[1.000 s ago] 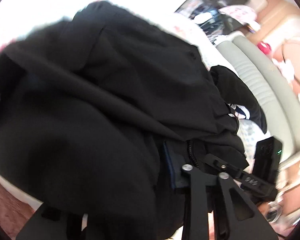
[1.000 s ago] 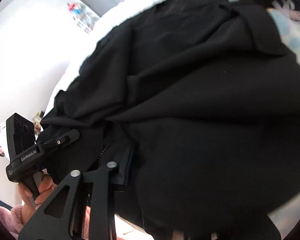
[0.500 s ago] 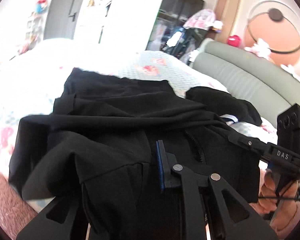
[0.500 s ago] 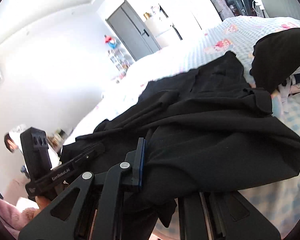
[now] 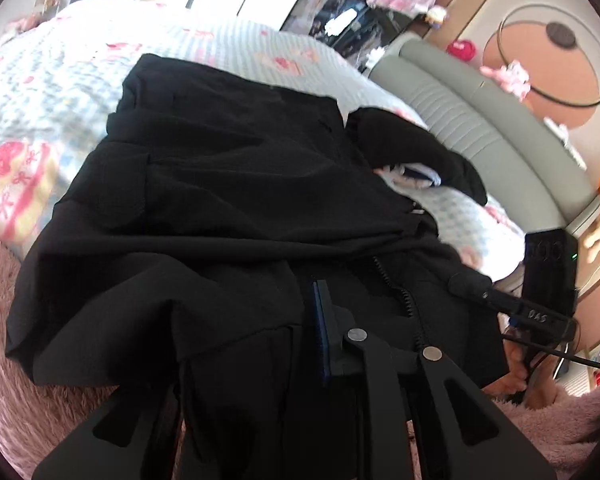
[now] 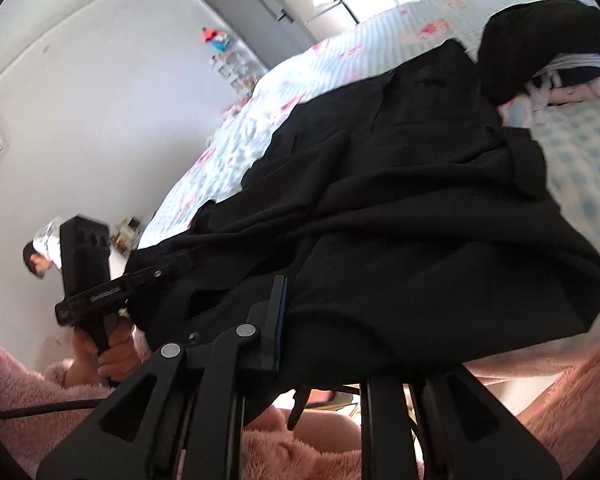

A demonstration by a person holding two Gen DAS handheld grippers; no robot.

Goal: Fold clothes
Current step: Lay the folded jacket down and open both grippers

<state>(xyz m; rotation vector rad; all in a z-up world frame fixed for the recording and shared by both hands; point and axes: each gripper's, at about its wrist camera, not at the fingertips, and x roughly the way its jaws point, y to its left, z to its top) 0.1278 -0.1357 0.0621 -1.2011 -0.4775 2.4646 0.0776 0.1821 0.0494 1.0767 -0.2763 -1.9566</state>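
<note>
Black garment draped over bed, near hem raised off the sheet. Left gripper and right gripper, jaws clenched on that hem at separate points, presumably to carry it over as a fold.

The black garment is seen as matt, smooth woven cloth, the bedspread as quilted printed cotton (pale, softly dimpled), the headboard as ribbed padded leatherette, and the pink sleeve as fluffy fleece.
</note>
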